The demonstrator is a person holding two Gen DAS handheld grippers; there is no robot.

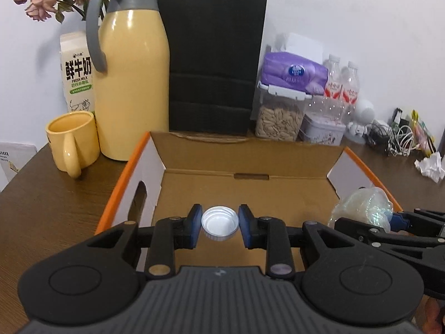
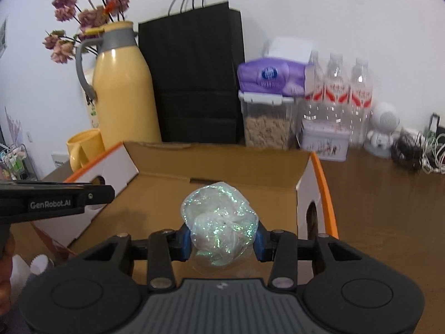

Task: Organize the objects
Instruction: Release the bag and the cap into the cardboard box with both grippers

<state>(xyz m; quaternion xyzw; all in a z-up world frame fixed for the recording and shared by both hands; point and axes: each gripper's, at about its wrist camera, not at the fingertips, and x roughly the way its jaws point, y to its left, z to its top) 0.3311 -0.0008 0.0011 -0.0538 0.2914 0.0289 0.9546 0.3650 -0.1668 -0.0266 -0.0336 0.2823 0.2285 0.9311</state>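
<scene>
A white ribbed bottle cap [image 1: 220, 223] sits clamped between the blue pads of my left gripper [image 1: 220, 224], held over the floor of an open cardboard box [image 1: 250, 161] with orange edges. My right gripper [image 2: 222, 236] is shut on a crumpled ball of glittery clear plastic [image 2: 219, 222], also above the box [image 2: 217, 156]. In the left wrist view that plastic ball [image 1: 364, 206] and the right gripper's black body show at the box's right side. The left gripper's black arm [image 2: 55, 200] crosses the left of the right wrist view.
Behind the box stand a yellow thermos jug [image 1: 130, 83], a yellow mug [image 1: 72, 142], a milk carton [image 1: 76, 75], a black paper bag [image 1: 214, 61], a seed container [image 1: 278, 119], purple tissues [image 1: 292, 75], water bottles [image 2: 339, 91], a tin [image 2: 325, 139] and tangled cables [image 1: 395, 136]. Crumpled paper [image 1: 429, 167] lies right.
</scene>
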